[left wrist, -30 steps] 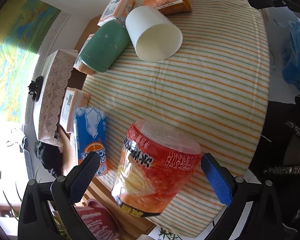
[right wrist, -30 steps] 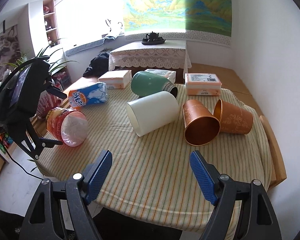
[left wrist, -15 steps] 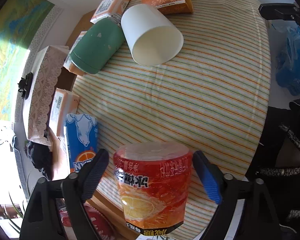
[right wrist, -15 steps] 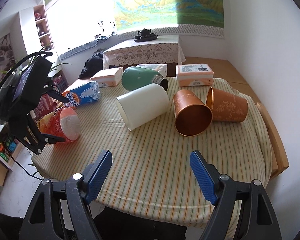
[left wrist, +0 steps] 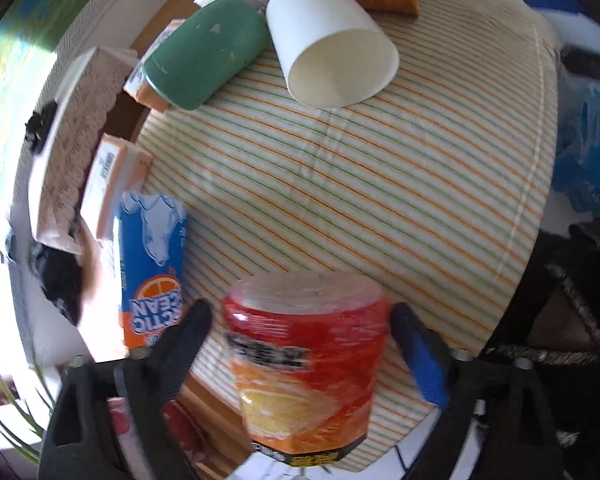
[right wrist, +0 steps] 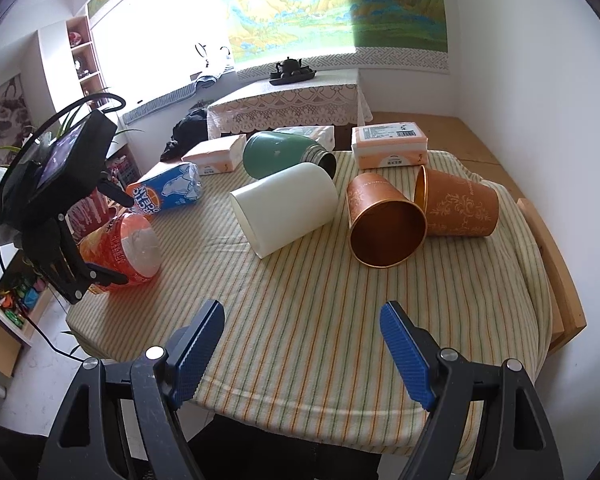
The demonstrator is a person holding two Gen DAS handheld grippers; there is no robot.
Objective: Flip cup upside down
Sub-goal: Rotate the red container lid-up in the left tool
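Your left gripper (left wrist: 300,344) brackets the red-orange plastic cup (left wrist: 306,364), one finger on each side; the left wrist view is motion-blurred, and you cannot tell whether the fingers press the cup's wall or stand just off it. Only the right wrist view shows how the cup lies: on its side at the near-left edge of the table, clear base pointing toward the table's middle, with the left gripper (right wrist: 96,240) around it. Your right gripper (right wrist: 302,340) hangs over the near edge with its fingers spread wide and nothing between them.

The cup's print is smeared in the left view, and its mouth end is hidden behind the left gripper's body in the right view.

The striped tablecloth (right wrist: 308,312) also carries a white cup (right wrist: 284,208), a green bottle (right wrist: 280,152) and two copper cups (right wrist: 384,224), all on their sides, plus a blue drink pack (right wrist: 168,192) at far left. Beyond stand a lace-covered side table (right wrist: 288,108), a landscape mural (right wrist: 332,0) and a bright window (right wrist: 160,40).
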